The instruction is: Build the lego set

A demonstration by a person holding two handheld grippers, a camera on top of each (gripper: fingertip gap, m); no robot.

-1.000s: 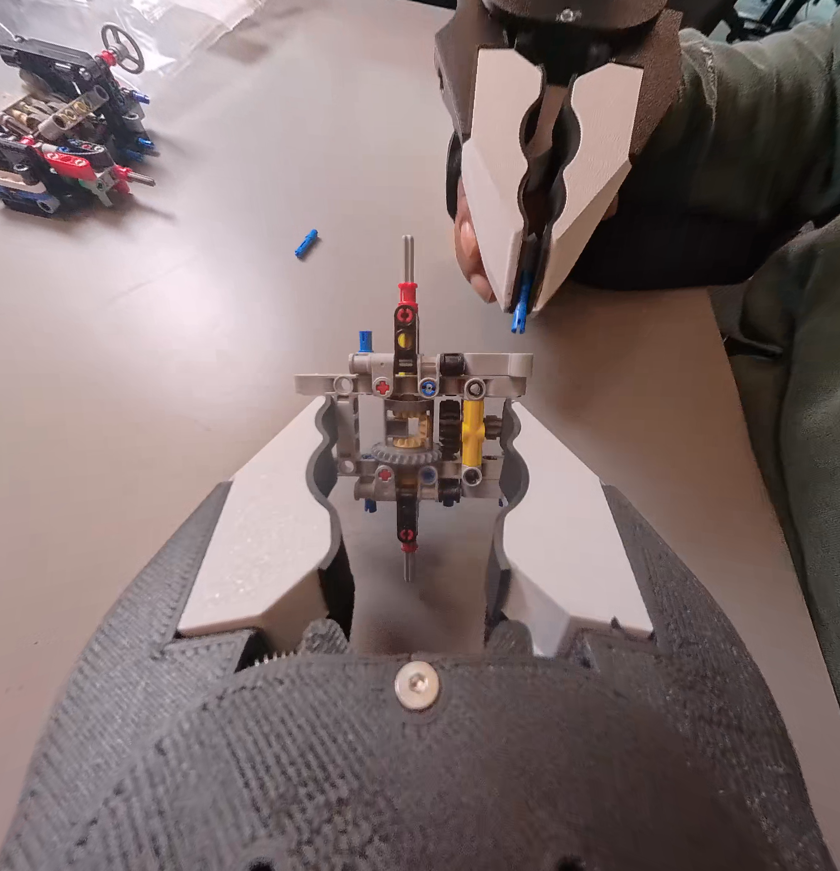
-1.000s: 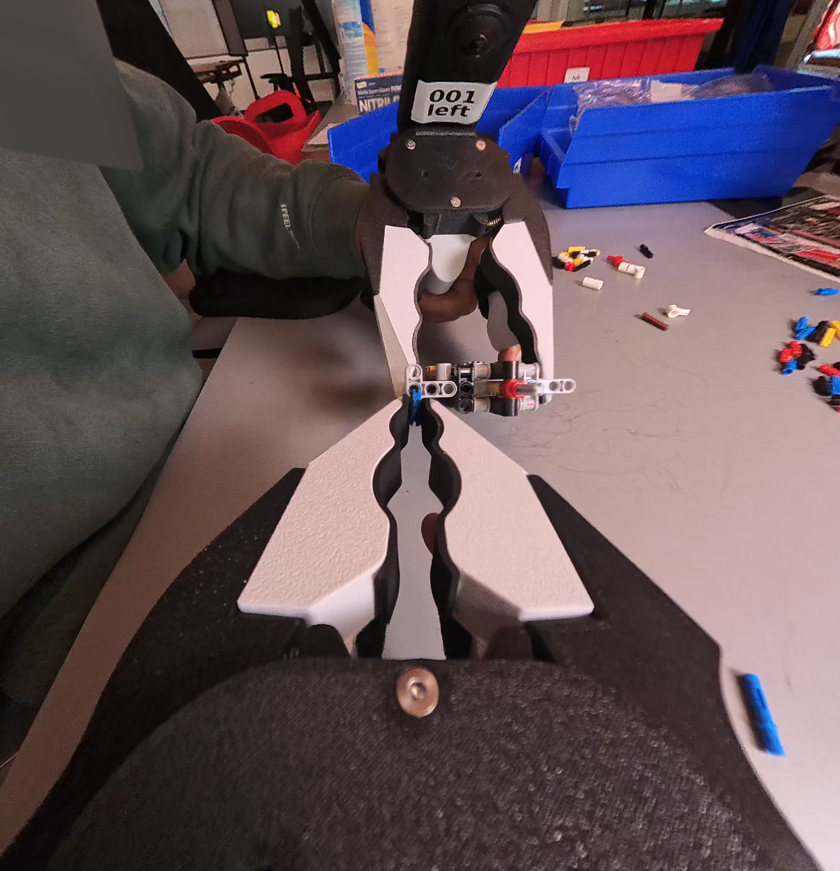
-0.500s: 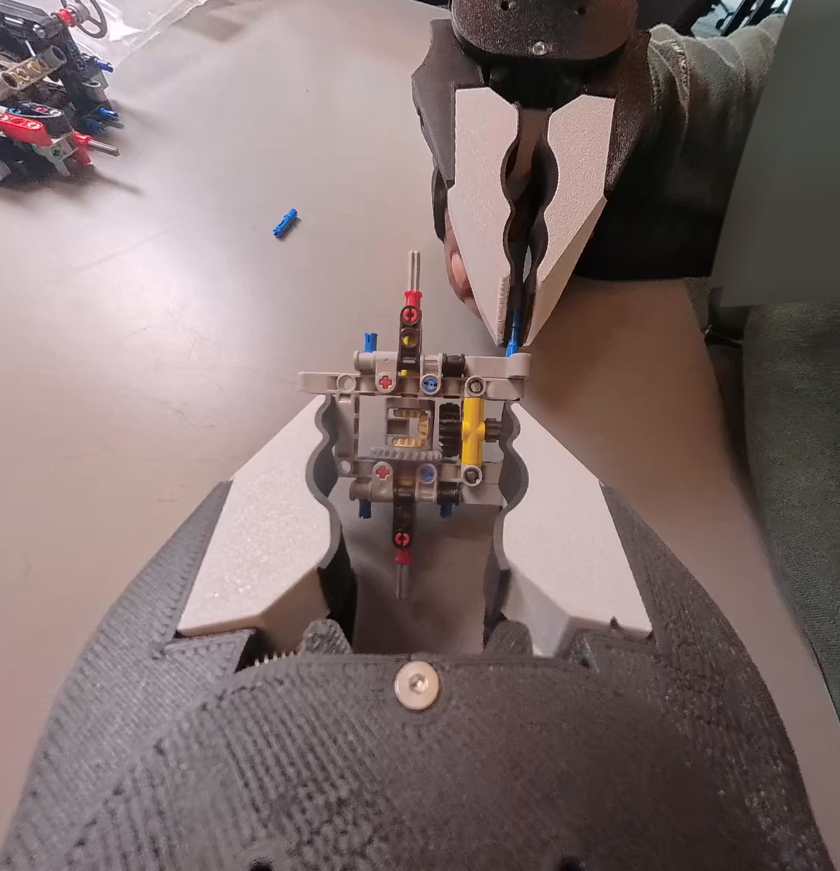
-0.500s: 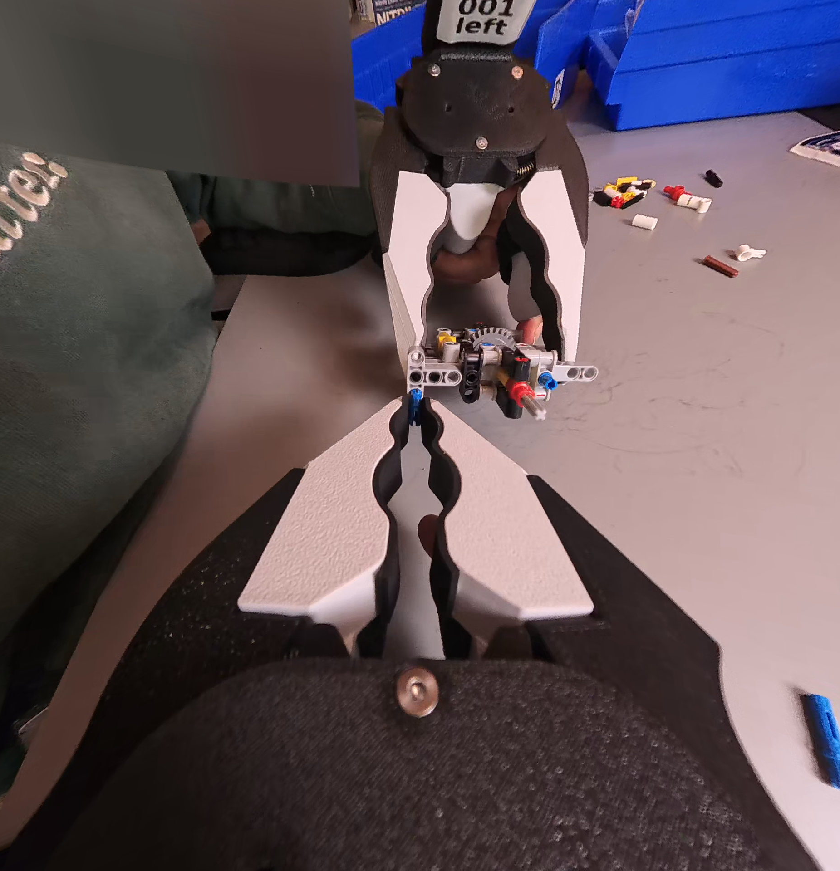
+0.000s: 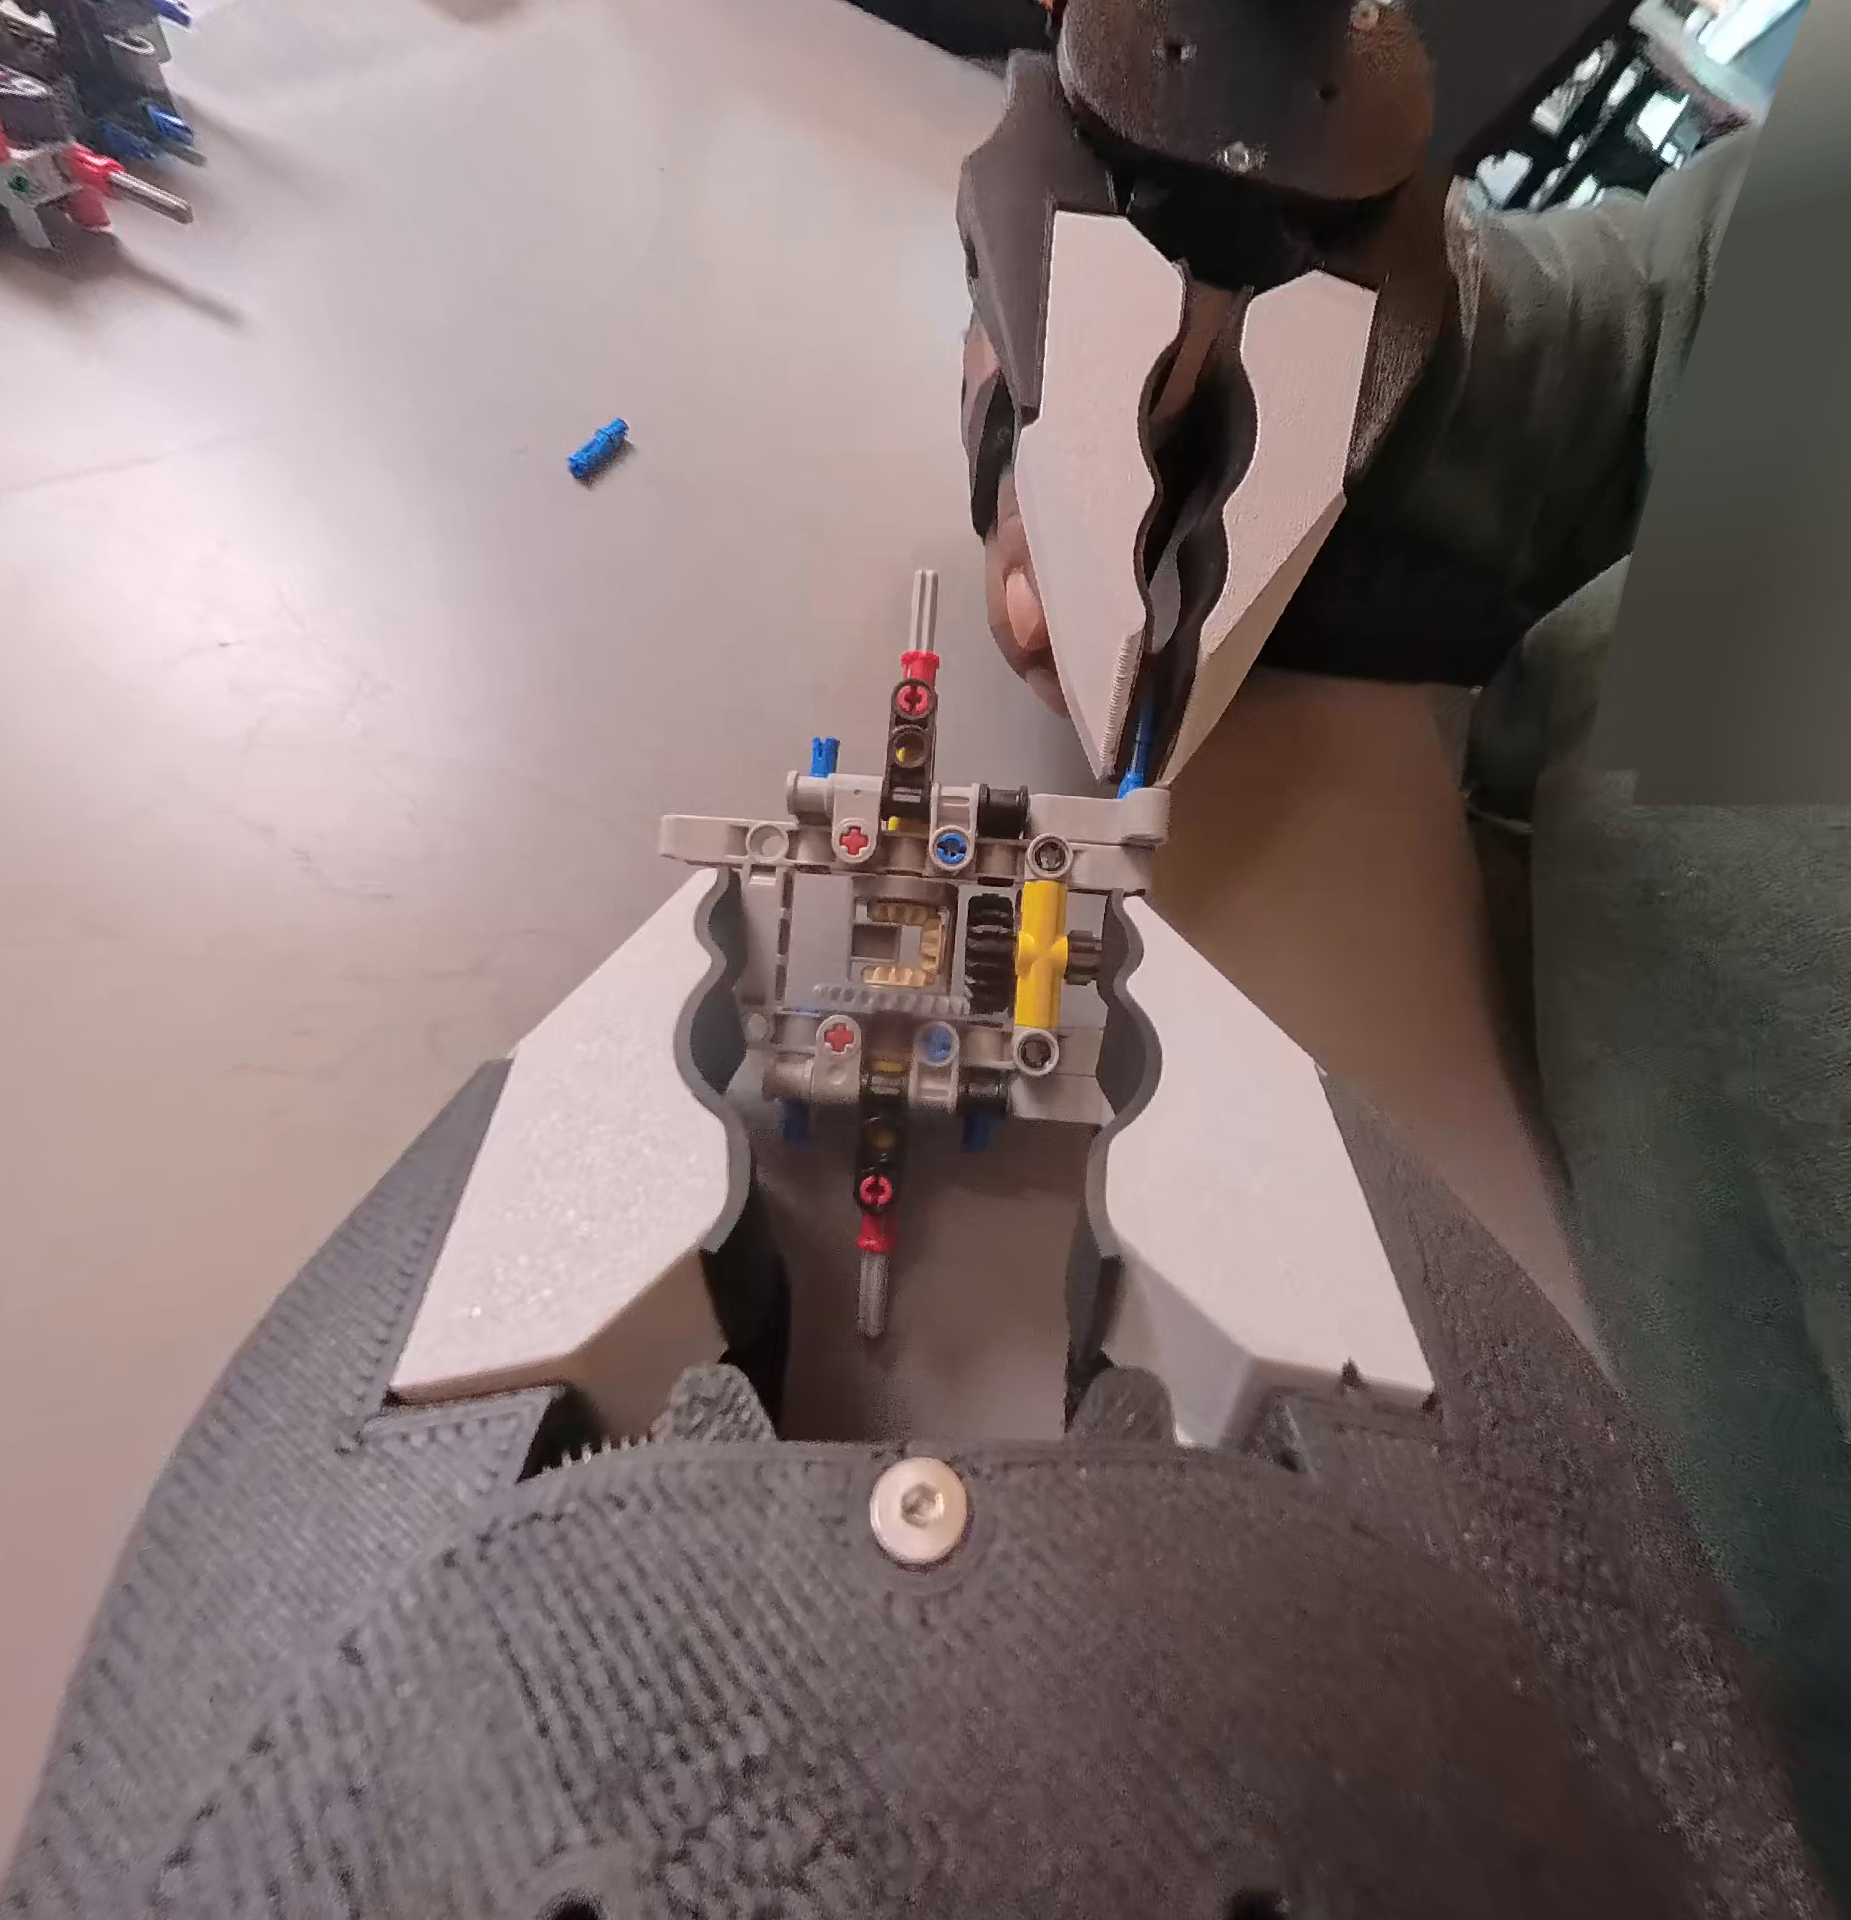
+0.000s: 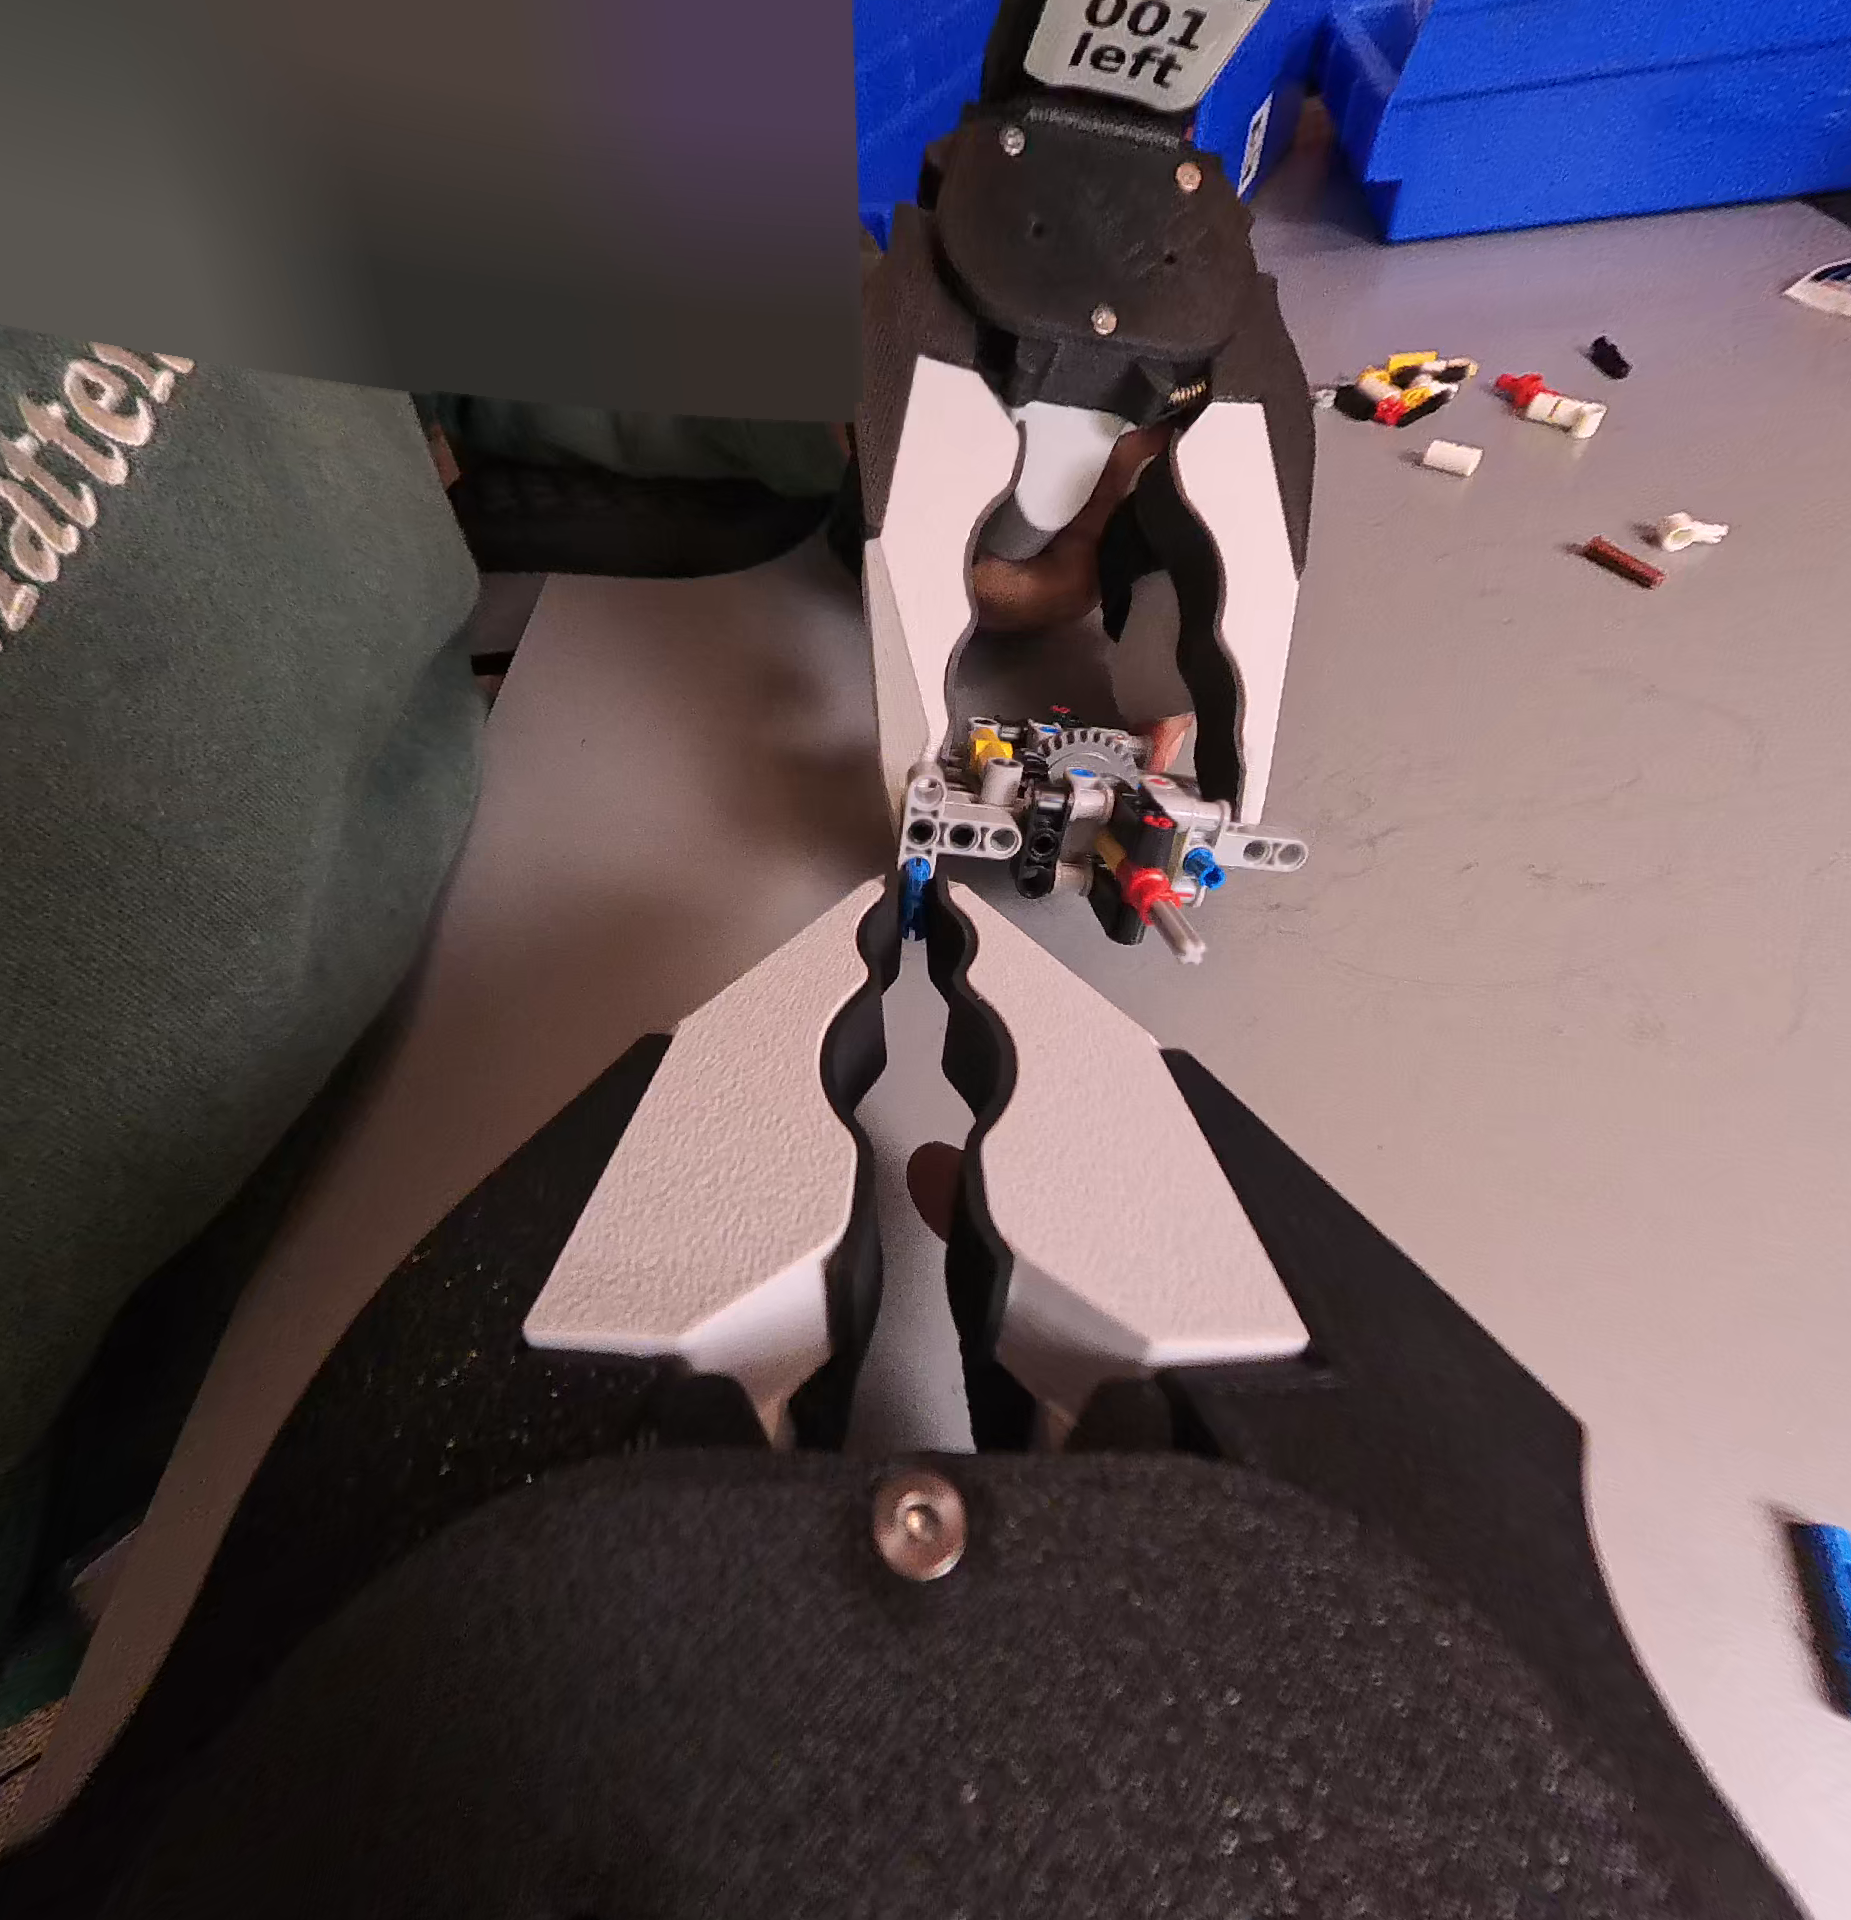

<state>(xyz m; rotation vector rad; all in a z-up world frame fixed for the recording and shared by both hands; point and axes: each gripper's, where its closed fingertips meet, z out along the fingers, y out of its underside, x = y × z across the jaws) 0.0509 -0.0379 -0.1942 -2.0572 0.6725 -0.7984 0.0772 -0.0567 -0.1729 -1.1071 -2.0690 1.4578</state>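
Between the left gripper's widely spread fingers sits a grey geared brick assembly, gripped at both sides. At its far right corner, the right gripper pinches a blue pin, tip touching the beam. Beyond lie another blue pin and scattered small pieces on the table.

The surface left of the held assembly is open, broken only by a loose blue pin.
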